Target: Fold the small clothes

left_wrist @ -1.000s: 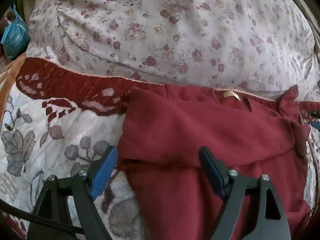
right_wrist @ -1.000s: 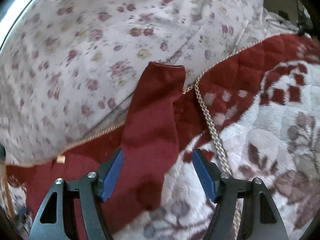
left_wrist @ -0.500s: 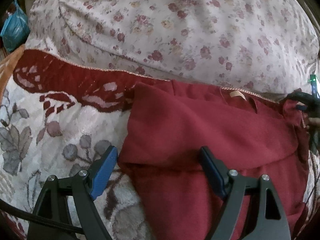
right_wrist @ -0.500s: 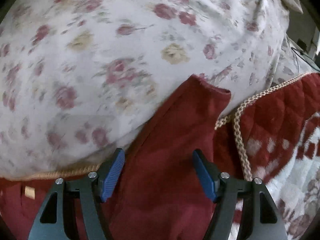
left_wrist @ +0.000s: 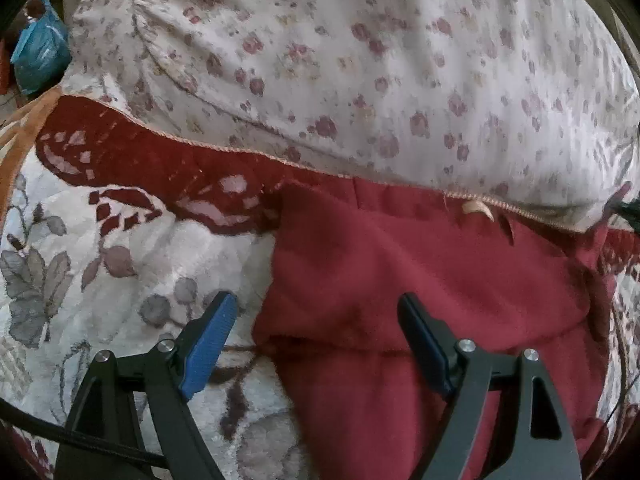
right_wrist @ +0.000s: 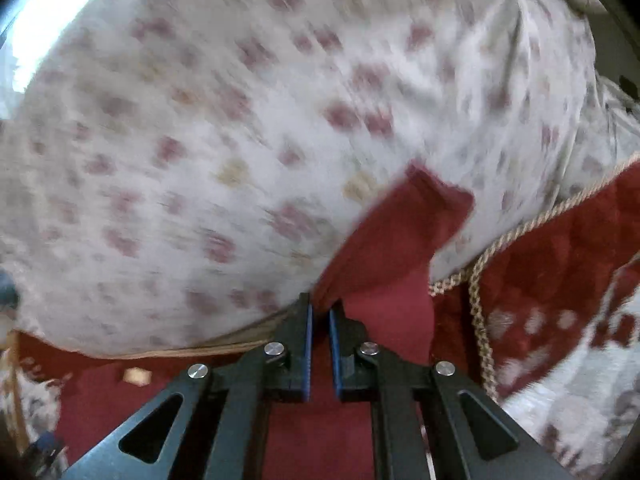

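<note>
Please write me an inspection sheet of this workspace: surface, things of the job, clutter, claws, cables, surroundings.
Surface: quilted bedspread, red border, grey flowers.
Job's things: dark red garment lying partly folded; its sleeve lies up against the floral cushion.
Clutter: nothing seen.
Claws: left claw open above the garment's left edge, holding nothing; right claw shut on the sleeve.
Cables: black cable beside the left claw.
Surroundings: blue bag at far left; right view blurred.

Floral pillow point(left_wrist: 360, 80) lies on patterned blanket point(left_wrist: 80, 264), blue bag point(left_wrist: 38, 58) beyond
</note>
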The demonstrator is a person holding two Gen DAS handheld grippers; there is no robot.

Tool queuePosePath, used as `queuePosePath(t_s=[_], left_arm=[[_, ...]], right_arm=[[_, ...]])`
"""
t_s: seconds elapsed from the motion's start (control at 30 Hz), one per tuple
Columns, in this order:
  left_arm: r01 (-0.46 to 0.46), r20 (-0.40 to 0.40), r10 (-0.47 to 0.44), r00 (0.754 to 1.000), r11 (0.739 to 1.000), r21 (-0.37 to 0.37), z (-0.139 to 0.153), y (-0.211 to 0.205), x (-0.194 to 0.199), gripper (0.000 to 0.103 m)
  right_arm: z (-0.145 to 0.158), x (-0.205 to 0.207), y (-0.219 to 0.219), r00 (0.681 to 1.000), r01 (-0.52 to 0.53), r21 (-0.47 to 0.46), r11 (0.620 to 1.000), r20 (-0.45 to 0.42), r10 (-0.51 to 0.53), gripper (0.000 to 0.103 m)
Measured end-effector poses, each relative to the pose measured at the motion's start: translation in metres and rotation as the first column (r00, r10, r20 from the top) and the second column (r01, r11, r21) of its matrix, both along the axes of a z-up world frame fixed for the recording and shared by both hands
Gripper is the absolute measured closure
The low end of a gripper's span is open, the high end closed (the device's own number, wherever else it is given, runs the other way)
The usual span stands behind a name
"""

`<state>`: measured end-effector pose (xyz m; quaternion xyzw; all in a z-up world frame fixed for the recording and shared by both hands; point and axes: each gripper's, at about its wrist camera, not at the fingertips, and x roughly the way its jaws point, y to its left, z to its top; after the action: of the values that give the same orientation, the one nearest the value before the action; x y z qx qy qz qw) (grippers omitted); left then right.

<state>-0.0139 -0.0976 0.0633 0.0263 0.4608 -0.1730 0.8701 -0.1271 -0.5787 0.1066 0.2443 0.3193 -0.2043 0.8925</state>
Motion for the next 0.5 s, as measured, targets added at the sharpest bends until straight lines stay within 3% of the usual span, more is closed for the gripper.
queuePosePath(t_s=[0.1,0.23,0.33,0.4,0.5], left_arm=[[-0.022,0.026,0.022,0.999,1.0,-0.014,0.008,0.006,-0.001,0.021],[-0.055,0.06,0.057,0.997,0.998,-0.039,0.019,0.017,0.0,0.021],[-0.073,0.068,0.079,0.995,0.994,-0.083,0.028,0.029,0.001,0.021],[-0.086,0.075,0.094,0.993,0.991,-0.104,0.032,0.037,0.003,0.021],[-0.11,0.077,0.121,0.99,0.985,-0.135,0.037,0.048,0.005,0.021]], right_arm=[[0.042,-0.024,0.024,0.992,-0.09,-0.02,0.996,0.086,0.091,0.094],[0.095,-0.033,0.081,0.946,-0.285,-0.061,0.957,0.146,0.291,0.094],[0.123,-0.027,0.14,0.881,-0.44,-0.114,0.891,0.134,0.453,0.094],[0.13,-0.011,0.182,0.822,-0.547,-0.115,0.829,0.114,0.558,0.094],[0.115,0.016,0.243,0.734,-0.669,-0.087,0.738,0.076,0.675,0.095]])
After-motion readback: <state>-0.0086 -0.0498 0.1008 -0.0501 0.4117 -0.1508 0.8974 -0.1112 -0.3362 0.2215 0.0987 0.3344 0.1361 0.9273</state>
